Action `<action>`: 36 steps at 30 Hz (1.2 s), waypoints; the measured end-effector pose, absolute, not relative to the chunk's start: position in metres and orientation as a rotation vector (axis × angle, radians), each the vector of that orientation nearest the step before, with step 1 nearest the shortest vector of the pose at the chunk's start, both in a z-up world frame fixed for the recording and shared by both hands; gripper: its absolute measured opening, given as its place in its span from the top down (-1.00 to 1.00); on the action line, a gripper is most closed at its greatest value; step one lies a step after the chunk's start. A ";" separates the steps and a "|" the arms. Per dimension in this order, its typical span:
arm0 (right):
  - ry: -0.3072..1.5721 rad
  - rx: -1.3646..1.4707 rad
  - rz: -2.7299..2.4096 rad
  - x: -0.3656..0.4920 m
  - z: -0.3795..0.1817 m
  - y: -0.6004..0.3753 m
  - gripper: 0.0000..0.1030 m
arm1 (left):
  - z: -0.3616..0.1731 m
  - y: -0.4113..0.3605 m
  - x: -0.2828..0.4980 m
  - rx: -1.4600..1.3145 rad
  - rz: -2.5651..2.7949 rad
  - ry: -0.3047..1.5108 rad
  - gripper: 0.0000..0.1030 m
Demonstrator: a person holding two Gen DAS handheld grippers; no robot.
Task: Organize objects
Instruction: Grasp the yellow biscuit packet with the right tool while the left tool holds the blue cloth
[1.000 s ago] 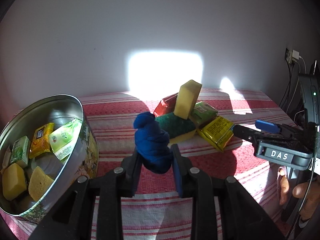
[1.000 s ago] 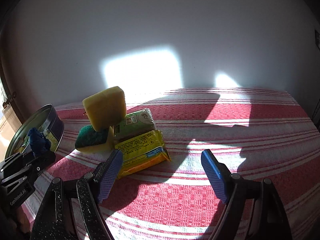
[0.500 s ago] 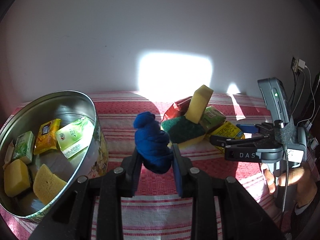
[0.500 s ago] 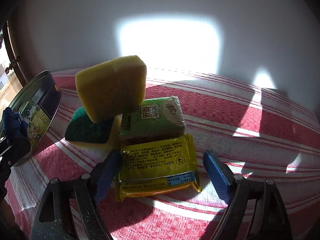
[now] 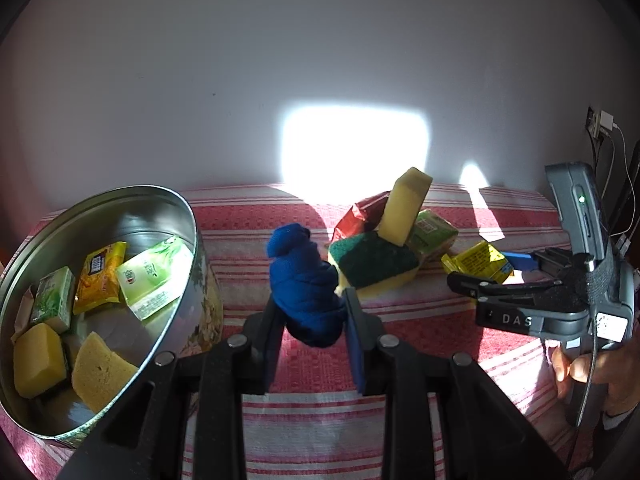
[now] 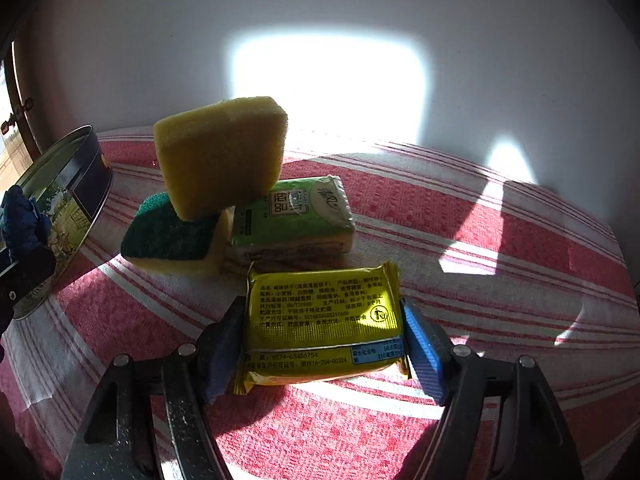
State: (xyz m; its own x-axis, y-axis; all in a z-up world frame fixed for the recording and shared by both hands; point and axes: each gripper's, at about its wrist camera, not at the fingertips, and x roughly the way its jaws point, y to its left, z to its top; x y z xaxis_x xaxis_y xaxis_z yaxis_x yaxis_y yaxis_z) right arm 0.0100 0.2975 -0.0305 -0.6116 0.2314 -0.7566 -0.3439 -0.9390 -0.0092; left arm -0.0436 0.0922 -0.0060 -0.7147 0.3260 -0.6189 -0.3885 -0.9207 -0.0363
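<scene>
Here, on the red and white striped cloth (image 6: 500,240), a small heap lay in the middle: a yellow sponge (image 6: 220,160) leaned tilted on a green-topped sponge (image 6: 168,232), with a green packet (image 6: 292,216) just beside them and a red packet (image 5: 360,216) behind. The round tin (image 5: 192,240) stood at the left and already held sponges and small packets. Nothing blocked the way between the heap and the tin.

The left gripper (image 5: 312,320) was pressed together on a blue cloth (image 5: 304,276), which it held up above the table, just right of the tin.

The right gripper (image 6: 324,340) was closing around a yellow packet (image 6: 324,320) at the near side of the heap. The packet lay between both pads, which seemed to touch its two ends. A hand (image 5: 592,372) held this gripper at the far right.

The gripper body showed the letters "DAS". The yellow packet carried dense Chinese print and a number reading about "0574-63455754". The green packet had Chinese characters too.
</scene>
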 end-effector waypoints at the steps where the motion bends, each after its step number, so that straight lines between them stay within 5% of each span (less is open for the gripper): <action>1: 0.233 -1.134 2.554 0.017 -0.028 0.301 -0.47 | -0.005 0.092 -0.043 -0.904 2.596 0.139 0.48; 6: 0.446 -0.922 2.513 0.044 -0.017 0.316 -0.47 | 0.000 0.088 -0.043 -0.891 2.599 0.125 0.48; 36: 0.354 -0.485 2.441 0.069 0.022 0.221 -0.47 | 0.027 0.029 -0.045 -0.763 2.738 0.138 0.48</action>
